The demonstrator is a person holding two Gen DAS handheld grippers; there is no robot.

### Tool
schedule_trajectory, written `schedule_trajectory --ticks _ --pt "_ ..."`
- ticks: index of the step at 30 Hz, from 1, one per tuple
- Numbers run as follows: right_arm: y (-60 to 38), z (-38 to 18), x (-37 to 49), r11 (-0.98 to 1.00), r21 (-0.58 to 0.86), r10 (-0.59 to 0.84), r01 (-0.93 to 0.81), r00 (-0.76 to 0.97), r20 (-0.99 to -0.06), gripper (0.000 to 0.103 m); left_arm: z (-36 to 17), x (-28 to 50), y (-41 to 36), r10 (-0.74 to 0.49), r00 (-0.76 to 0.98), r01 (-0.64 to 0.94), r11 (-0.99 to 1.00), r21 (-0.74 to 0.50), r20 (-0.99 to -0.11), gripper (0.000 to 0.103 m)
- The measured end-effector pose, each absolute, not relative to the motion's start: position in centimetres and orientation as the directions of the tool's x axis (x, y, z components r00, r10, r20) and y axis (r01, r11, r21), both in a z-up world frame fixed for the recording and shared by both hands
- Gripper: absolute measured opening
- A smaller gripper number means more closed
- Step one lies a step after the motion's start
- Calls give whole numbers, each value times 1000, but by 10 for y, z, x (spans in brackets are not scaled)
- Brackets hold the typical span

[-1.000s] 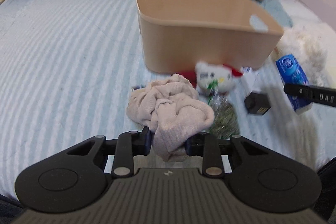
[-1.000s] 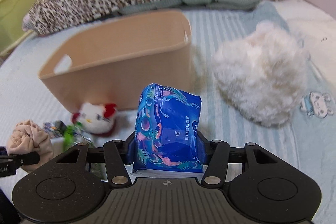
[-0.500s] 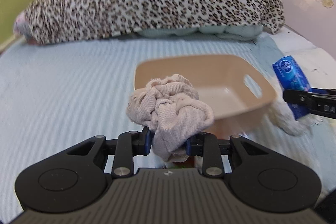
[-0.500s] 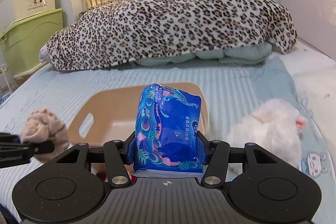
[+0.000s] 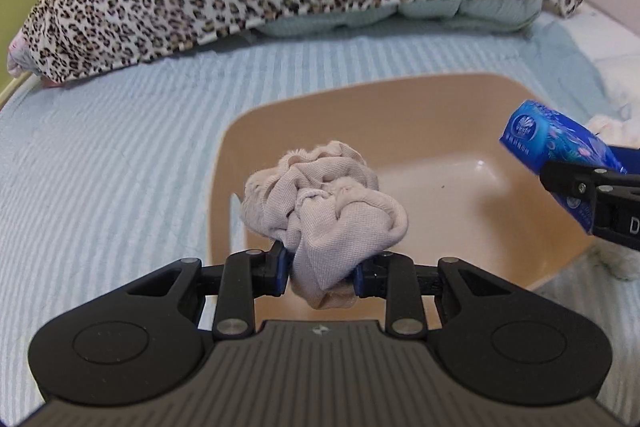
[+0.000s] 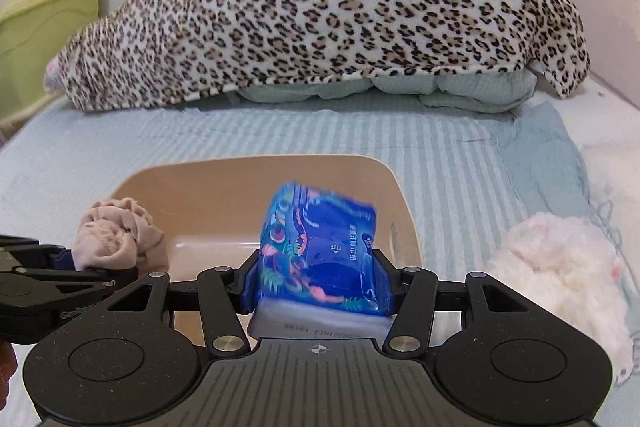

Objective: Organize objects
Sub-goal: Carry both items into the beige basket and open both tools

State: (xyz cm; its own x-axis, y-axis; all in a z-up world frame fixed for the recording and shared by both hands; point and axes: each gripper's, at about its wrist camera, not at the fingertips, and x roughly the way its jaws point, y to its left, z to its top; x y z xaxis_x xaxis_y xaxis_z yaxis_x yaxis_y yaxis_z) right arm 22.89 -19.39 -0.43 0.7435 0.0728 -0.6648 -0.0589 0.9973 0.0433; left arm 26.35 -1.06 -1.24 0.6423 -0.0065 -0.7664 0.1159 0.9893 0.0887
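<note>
My left claw [image 5: 320, 273] pinches the crumpled beige cloth [image 5: 324, 203] mid-frame over the tan bin [image 5: 400, 99]; my right claw [image 6: 316, 287] pinches the blue tissue pack [image 6: 320, 247] above it. Releasing together, I risk the claws colliding.

Crumpled beige cloth [image 5: 324, 203] and blue patterned packet [image 6: 320, 255], apparently tissues, both above open tan bin [image 5: 400, 99].

Smooth plastic bin [image 5: 400, 99], crumpled knit cloth [image 5: 324, 203], glossy printed plastic pack [image 6: 320, 247], fluffy white plush [image 6: 560, 267]

Black hand-held gripper [image 5: 322, 273], ribbed grey body, silver screws, blue pads [image 5: 283, 263]
</note>
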Motion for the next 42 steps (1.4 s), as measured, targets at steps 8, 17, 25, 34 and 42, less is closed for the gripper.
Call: schedule_trajectory --ticks 8,17,25,34,42 --pt "-172 -20 259 993 -66 23 -96 721 -693 50 -46 278 -13 31 582 113 986 119 -813 33" --pt "-159 -19 245 986 -117 9 -117 744 -668 76 -13 243 -15 51 692 91 983 157 -720 84" --pt "-175 20 203 995 -43 43 -91 770 -636 99 10 217 -10 59 703 97 979 178 -709 85" --pt "-177 36 148 994 -49 50 -103 781 -622 103 10 177 9 53 688 89 984 157 -724 87" --pt "-176 10 125 993 -41 55 -114 724 -688 103 -15 153 36 62 639 99 982 162 -766 87"
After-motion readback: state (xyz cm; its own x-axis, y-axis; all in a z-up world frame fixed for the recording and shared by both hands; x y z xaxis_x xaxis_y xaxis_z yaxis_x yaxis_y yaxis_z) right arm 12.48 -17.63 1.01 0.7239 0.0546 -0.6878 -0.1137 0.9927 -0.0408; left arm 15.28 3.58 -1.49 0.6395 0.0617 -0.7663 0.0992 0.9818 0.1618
